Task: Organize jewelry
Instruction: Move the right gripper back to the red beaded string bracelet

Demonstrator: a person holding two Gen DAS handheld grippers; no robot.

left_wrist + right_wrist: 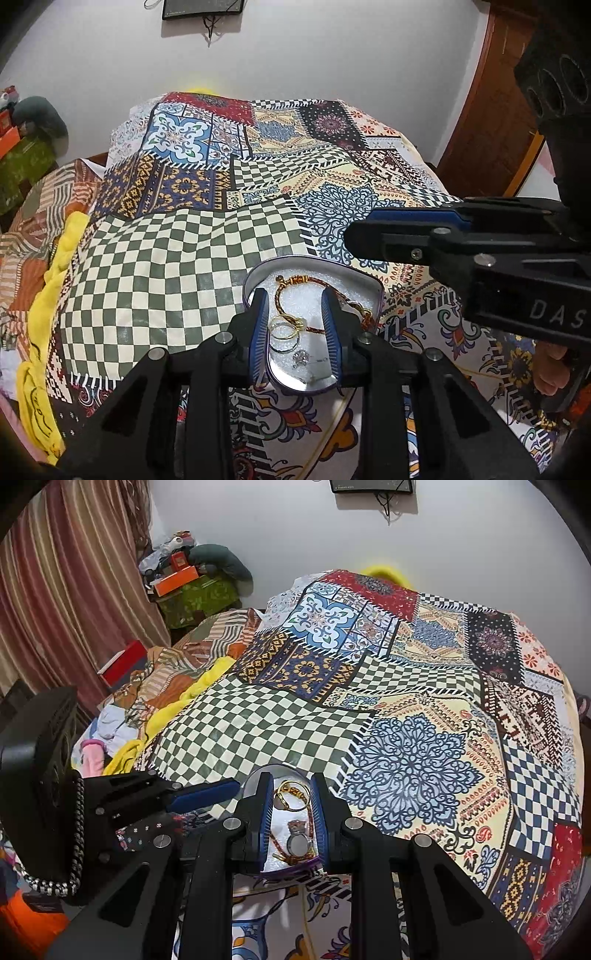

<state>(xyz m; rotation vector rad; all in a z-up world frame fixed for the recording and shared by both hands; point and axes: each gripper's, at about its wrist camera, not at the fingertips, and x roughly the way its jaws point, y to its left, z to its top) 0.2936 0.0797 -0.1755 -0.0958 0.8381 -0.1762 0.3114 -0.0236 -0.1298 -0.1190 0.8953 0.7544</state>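
Patchwork bedspread carries tin of jewelry at lower centre. Left tongs and right tongs released above it; "DAS" legible on right tongs.

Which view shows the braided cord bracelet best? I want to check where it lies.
The left wrist view: the braided cord bracelet arcs across the white lining of the open tin, mostly visible between the left gripper fingers. The right wrist view shows only a short stretch beside rings, behind the right gripper.
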